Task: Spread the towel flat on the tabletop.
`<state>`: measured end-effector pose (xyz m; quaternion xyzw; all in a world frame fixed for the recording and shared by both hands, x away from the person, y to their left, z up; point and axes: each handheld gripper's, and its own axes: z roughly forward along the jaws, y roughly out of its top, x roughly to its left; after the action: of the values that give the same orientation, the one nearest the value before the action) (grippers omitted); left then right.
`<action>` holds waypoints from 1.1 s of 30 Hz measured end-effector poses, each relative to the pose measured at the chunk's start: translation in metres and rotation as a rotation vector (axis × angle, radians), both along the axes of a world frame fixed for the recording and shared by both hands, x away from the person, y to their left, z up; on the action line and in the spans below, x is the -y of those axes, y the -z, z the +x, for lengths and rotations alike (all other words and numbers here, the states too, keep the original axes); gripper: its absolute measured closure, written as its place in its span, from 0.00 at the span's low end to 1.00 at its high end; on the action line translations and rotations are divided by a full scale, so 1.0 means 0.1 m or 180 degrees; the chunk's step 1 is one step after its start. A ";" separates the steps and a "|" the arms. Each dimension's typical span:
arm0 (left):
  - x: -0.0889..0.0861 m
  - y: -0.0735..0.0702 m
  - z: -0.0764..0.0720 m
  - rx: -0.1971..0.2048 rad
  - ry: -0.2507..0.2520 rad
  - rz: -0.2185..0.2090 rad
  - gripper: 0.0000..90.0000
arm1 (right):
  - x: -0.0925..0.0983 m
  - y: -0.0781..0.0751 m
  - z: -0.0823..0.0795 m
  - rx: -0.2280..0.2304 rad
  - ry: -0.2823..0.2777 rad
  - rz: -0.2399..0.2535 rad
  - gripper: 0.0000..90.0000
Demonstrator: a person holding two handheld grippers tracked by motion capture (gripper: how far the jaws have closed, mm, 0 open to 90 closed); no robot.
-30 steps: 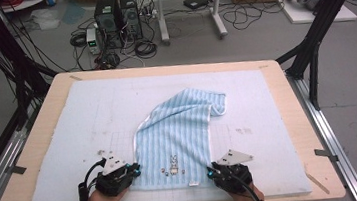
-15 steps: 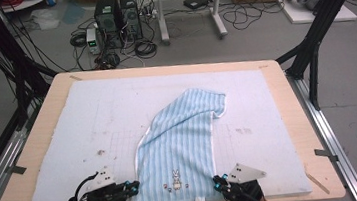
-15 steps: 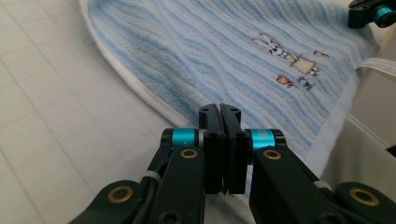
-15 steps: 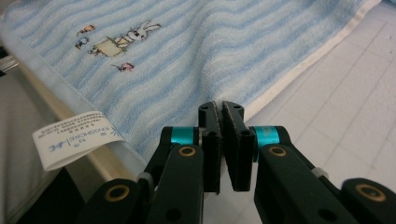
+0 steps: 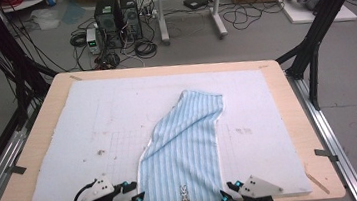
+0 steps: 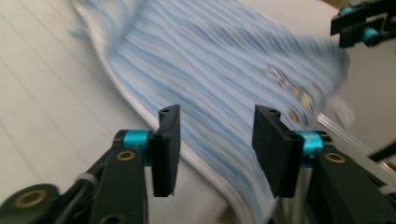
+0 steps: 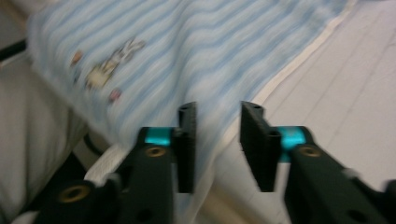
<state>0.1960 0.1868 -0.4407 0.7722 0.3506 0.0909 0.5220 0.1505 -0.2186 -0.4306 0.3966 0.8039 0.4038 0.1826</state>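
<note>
On the bench, the striped towel lies stretched out; both hand-held grippers, left and right, have just been opening, nothing between them.

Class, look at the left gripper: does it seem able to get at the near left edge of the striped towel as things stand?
Probably yes. The left gripper sits beside the striped towel, jaws just opened with nothing between them, and the towel's white edge lies right ahead with nothing in the way.

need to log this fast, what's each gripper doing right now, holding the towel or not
Left gripper: open, fingers just opened, off the striped towel, which lies behind the gap.
Right gripper: open, fingers just opened, holding nothing, towel edge beyond them.
</note>
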 end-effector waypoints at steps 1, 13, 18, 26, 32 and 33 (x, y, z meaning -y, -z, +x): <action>-0.01 -0.03 0.06 0.0025 -0.0039 -0.0031 0.53 | -0.01 -0.02 0.06 0.0017 0.0061 0.0051 0.58; -0.04 -0.24 0.80 0.0183 -0.0390 -0.0141 0.49 | -0.21 0.08 0.85 -0.0084 0.0404 -0.0128 0.57; -0.01 -0.26 1.04 0.0307 -0.0470 -0.0113 0.50 | -0.24 0.15 1.03 -0.0184 0.0332 -0.0215 0.70; 0.03 -0.22 1.35 0.0355 -0.0607 -0.0100 0.50 | -0.11 0.14 0.95 -0.0202 0.0159 -0.0205 0.96; 0.12 -0.16 1.47 0.0311 -0.0629 -0.0122 0.51 | 0.10 0.12 0.75 -0.0160 0.0144 -0.0377 0.96; 0.13 -0.16 1.49 0.0295 -0.0623 -0.0112 0.51 | 0.13 0.11 0.73 -0.0172 0.0161 -0.0383 0.96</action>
<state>0.3454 0.1734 -0.4243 0.7199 0.4014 0.1710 0.5397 0.2237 -0.2316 -0.4419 0.4160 0.8211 0.3392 0.1945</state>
